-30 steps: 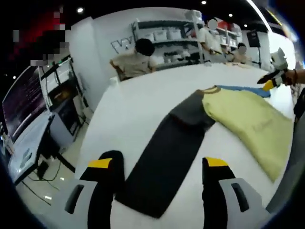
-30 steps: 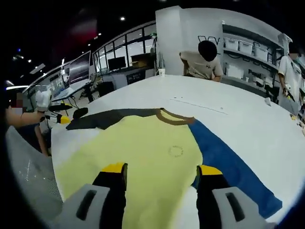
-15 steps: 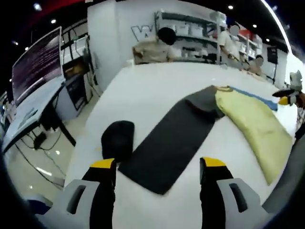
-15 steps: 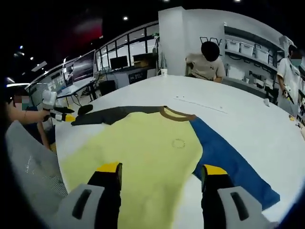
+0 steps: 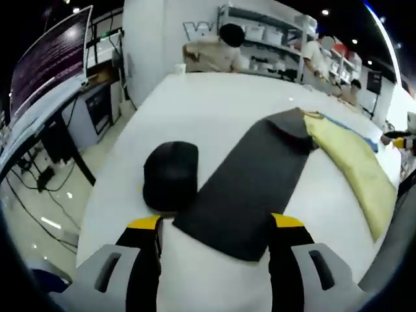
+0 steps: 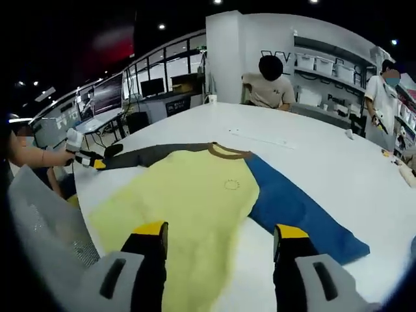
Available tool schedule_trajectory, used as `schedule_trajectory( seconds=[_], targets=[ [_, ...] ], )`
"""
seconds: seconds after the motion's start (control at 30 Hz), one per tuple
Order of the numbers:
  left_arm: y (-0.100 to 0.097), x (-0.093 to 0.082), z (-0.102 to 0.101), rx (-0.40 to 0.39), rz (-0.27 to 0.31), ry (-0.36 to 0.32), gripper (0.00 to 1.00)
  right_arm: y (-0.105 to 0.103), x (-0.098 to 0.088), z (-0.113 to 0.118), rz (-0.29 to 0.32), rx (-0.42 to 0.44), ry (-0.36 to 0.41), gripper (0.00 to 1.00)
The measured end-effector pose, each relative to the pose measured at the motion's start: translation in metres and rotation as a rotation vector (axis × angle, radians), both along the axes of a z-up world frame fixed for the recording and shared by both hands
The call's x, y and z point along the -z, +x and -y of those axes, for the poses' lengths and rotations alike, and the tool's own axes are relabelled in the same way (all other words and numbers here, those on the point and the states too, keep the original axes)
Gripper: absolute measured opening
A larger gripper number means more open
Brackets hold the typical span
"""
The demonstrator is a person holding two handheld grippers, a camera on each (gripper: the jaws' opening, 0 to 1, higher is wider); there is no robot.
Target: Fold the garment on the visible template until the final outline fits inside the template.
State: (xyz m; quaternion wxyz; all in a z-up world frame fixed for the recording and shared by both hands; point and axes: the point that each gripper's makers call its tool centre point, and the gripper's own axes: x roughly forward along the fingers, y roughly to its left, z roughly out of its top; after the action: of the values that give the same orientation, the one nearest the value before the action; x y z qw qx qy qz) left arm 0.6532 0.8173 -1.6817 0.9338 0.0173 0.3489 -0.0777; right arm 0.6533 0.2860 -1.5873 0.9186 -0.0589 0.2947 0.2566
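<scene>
I am bringing the left gripper (image 5: pixel 213 224) closer to the dark sleeve (image 5: pixel 250 182) than a second ago; its cuff end is now lying between my wide-open, empty jaws. A black rounded object (image 5: pixel 170 174) is sitting just left of it on the white bench (image 5: pixel 221 104). The right gripper (image 6: pixel 221 234) is hovering over the yellow shirt (image 6: pixel 188 208), jaws spread and holding nothing, the blue sleeve (image 6: pixel 292 211) stretching right. Farther off, a seated person (image 6: pixel 270 81) is leaning at the bench's far edge.
</scene>
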Motion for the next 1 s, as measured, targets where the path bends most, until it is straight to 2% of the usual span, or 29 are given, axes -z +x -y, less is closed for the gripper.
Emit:
schedule_trajectory(
  seconds=[0.2,0.3,0.33,0.4,0.5,0.63,0.7,0.8,1.0],
  targets=[
    [0.002,-0.003,-0.003,0.033,-0.011,0.004,0.51,-0.009,-0.006,0.003,0.007,0.023,0.000,0.63],
    [0.001,-0.003,-0.009,0.060,-0.022,0.066,0.44,-0.010,-0.007,0.005,0.013,0.035,0.003,0.59],
    [-0.001,-0.002,-0.007,0.055,-0.039,0.042,0.43,-0.010,-0.007,0.006,0.014,0.039,0.001,0.59],
    [0.000,-0.002,-0.007,0.053,-0.042,0.046,0.40,-0.010,-0.006,0.009,0.012,0.047,-0.003,0.58],
    [0.002,0.000,-0.012,0.037,-0.062,0.054,0.29,-0.012,-0.008,0.009,0.018,0.056,-0.002,0.57],
    [0.002,0.000,-0.012,0.037,-0.077,0.055,0.08,-0.014,-0.010,0.010,0.025,0.062,-0.007,0.56],
    [0.004,0.000,-0.008,0.044,-0.079,0.053,0.07,-0.017,-0.012,0.010,0.029,0.063,-0.014,0.56],
    [0.005,-0.001,-0.005,0.068,-0.080,0.093,0.06,-0.020,-0.013,0.011,0.032,0.064,-0.027,0.56],
    [0.008,-0.011,-0.012,0.061,-0.079,0.080,0.06,-0.023,-0.013,0.014,0.036,0.076,-0.020,0.56]
  ],
)
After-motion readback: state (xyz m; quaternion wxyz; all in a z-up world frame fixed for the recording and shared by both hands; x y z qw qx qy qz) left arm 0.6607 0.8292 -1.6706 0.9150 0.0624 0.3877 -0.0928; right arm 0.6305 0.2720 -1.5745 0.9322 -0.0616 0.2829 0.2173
